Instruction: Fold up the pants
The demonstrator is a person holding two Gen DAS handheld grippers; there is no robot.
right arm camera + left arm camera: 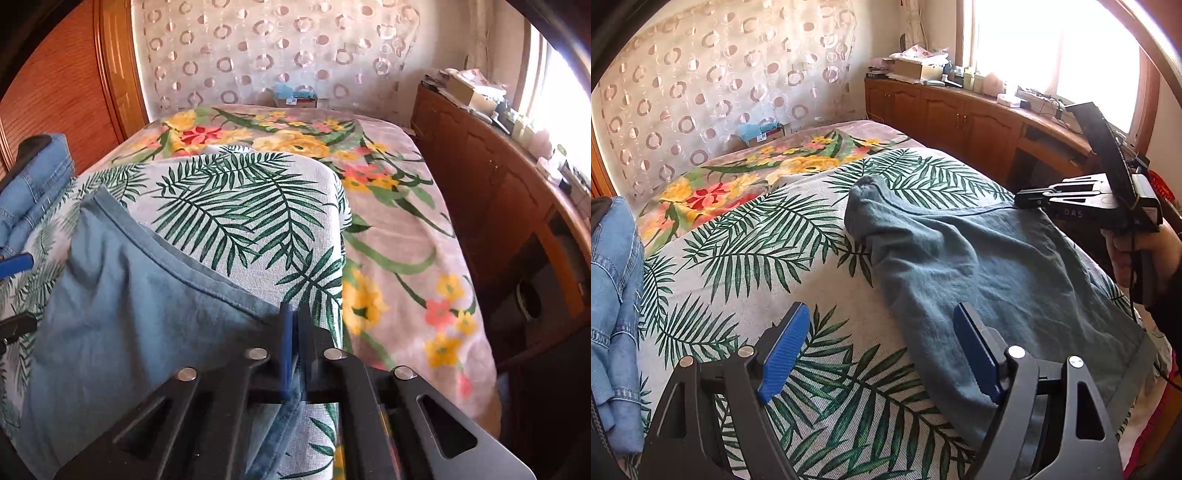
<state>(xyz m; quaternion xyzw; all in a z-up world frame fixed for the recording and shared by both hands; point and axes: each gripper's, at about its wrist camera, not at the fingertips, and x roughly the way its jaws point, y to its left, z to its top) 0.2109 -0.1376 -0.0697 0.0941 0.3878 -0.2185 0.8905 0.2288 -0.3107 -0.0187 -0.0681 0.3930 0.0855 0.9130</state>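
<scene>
Pants [997,266] lie lengthwise between both tools: right gripper [295,332] is clamped on their far edge, left gripper [882,350] gapes empty at the near edge.

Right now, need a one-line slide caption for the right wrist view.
Right gripper shut on edge of blue-grey pants lying on palm-leaf bedspread.

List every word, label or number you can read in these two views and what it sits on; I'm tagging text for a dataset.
"DAS" (possibly part of a longer mark): pale letters on the black body of the right claw, seen from the left wrist view.
Label on the blue box by the curtain: too small to read.
Boxes and packets on the wooden cabinet: print too blurred to read.
Pants: no text visible.
</scene>
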